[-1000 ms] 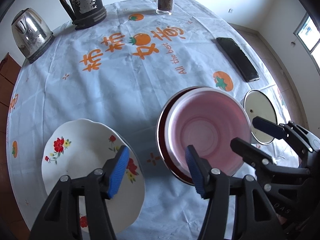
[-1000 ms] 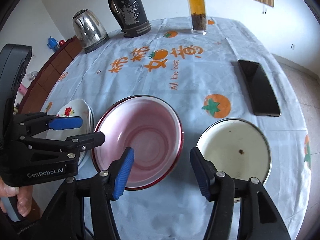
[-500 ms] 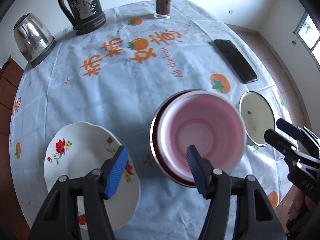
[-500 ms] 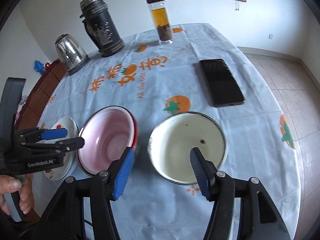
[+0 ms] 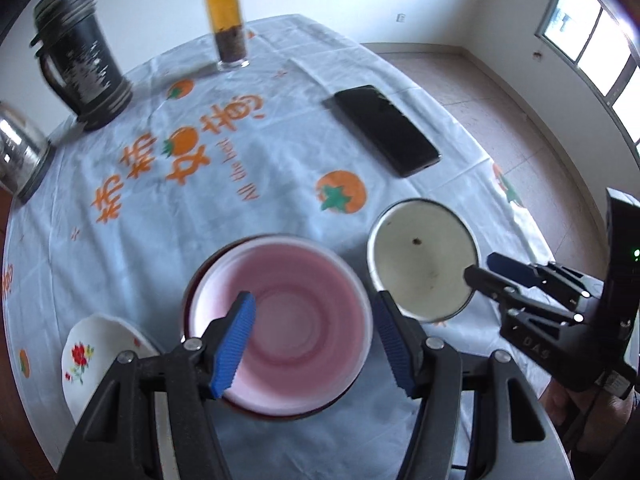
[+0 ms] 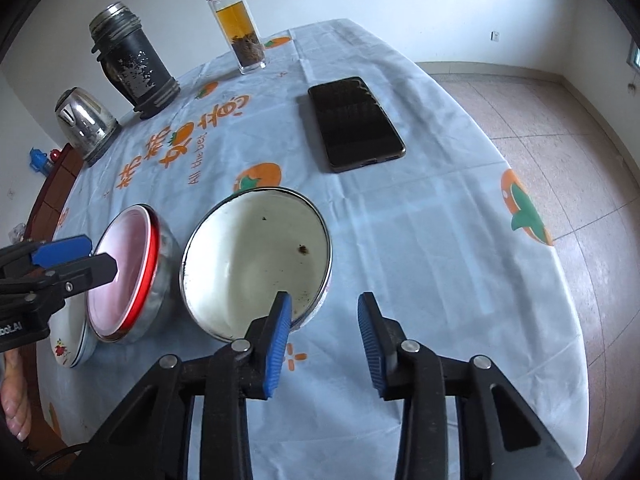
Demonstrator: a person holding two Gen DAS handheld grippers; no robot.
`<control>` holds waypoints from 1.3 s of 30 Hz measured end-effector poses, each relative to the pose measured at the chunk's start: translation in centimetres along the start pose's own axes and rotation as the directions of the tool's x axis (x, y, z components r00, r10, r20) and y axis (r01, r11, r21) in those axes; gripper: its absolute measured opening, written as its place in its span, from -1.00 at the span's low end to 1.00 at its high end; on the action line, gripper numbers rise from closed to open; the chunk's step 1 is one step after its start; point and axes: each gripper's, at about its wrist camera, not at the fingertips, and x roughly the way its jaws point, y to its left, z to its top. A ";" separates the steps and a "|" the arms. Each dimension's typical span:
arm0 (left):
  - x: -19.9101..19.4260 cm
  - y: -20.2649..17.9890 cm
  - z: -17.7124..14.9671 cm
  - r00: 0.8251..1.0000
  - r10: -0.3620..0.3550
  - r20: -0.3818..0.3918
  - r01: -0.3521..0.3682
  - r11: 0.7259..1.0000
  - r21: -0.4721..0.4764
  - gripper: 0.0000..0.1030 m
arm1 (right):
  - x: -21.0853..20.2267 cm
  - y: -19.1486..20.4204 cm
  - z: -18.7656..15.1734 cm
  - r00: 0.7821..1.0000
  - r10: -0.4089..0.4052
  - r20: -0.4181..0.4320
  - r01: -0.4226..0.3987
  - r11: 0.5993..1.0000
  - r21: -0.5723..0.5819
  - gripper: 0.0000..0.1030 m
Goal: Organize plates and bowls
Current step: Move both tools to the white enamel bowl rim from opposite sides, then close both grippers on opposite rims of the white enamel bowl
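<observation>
A pink bowl (image 5: pixel 288 316) sits nested in a red-rimmed metal bowl (image 6: pixel 160 276) near the table's front edge. A white enamel bowl (image 5: pixel 422 256) stands just right of it; it also shows in the right wrist view (image 6: pixel 256 256). A white flowered plate (image 5: pixel 92 356) lies at the front left. My left gripper (image 5: pixel 312 340) is open, hovering over the pink bowl's near side. My right gripper (image 6: pixel 326 340) is open, at the white bowl's near right rim, left fingertip (image 6: pixel 280 320) over the rim.
On the white tablecloth with orange print (image 6: pixel 420 220) lie a black phone (image 6: pixel 354 122), a glass tea bottle (image 6: pixel 240 28), a dark thermos jug (image 6: pixel 132 62) and a steel kettle (image 6: pixel 86 120). The table edge drops to a tiled floor (image 6: pixel 560 120) on the right.
Both grippers swung right. The left went from over the flowered plate to over the pink bowl. The right went from the pink bowl to the white bowl's right rim.
</observation>
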 end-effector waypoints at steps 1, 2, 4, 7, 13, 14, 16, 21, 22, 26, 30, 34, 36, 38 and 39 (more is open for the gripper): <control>0.1 -0.4 0.4 1.000 -0.003 -0.002 0.003 1.000 0.010 0.07 | 0.1 0.0 0.1 1.000 0.002 -0.001 -0.002 1.000 -0.001 -0.35; 0.3 -0.8 0.9 1.000 -0.011 -0.005 0.012 1.000 0.023 0.00 | 0.2 0.1 0.2 1.000 0.008 -0.004 -0.008 1.000 -0.007 -0.44; 0.9 -1.7 1.9 0.998 -0.053 -0.027 0.054 0.997 0.048 -0.27 | 0.5 0.3 0.4 1.000 0.020 -0.013 -0.020 1.000 -0.017 -0.51; 1.7 -2.8 3.0 0.997 -0.061 -0.048 0.065 0.994 0.093 -0.53 | 0.9 0.3 0.5 1.000 0.018 -0.022 -0.019 1.000 -0.020 -0.64; 4.8 -4.1 4.2 0.984 -0.074 -0.163 0.096 0.986 0.133 -0.57 | 1.0 -0.1 0.6 0.999 0.030 -0.022 -0.031 0.999 -0.015 -0.64; 5.2 -4.3 4.1 0.981 -0.067 -0.180 0.092 0.986 0.137 -0.57 | 1.0 -0.1 0.6 0.999 0.031 -0.022 -0.032 0.999 -0.015 -0.64; 5.8 -4.5 3.9 0.980 -0.043 -0.197 0.073 0.986 0.150 -0.60 | 1.2 -0.1 0.5 0.999 0.037 -0.024 -0.037 0.999 -0.015 -0.64; 6.8 -4.9 3.6 0.977 -0.020 -0.214 0.055 0.986 0.159 -0.83 | 1.5 -0.3 0.4 0.998 0.048 -0.032 -0.048 0.999 -0.007 -0.73; 6.9 -4.9 3.5 0.976 -0.014 -0.216 0.048 0.987 0.155 -0.85 | 1.5 -0.4 0.4 0.998 0.055 -0.031 -0.055 0.999 -0.002 -0.74; 6.4 -4.8 3.3 0.977 -0.027 -0.211 0.058 0.989 0.139 -0.85 | 0.8 -0.6 0.4 0.997 0.069 -0.020 -0.069 0.997 0.020 -0.77; 5.0 -4.8 3.4 0.981 -0.044 -0.190 0.067 0.991 0.112 -0.85 | -0.6 -0.4 1.0 0.998 0.061 -0.011 -0.061 0.998 0.010 -0.77; 3.7 -4.7 3.3 0.982 -0.066 -0.175 0.083 0.993 0.089 -0.85 | -1.9 -0.1 1.5 0.999 0.051 0.005 -0.051 0.999 -0.005 -0.77; 3.3 -4.7 3.2 0.982 -0.077 -0.173 0.092 0.992 0.080 -0.85 | -2.5 -0.1 1.6 0.999 0.046 0.014 -0.045 0.999 -0.009 -0.77; 2.9 -4.8 2.8 0.980 -0.096 -0.175 0.109 0.992 0.068 -0.85 | -3.0 0.0 1.7 0.999 0.037 0.028 -0.037 0.999 -0.013 -0.77; 2.7 -4.9 2.6 0.979 -0.103 -0.176 0.115 0.991 0.062 -0.85 | -3.2 -0.1 1.7 0.999 0.033 0.033 -0.033 0.999 -0.013 -0.76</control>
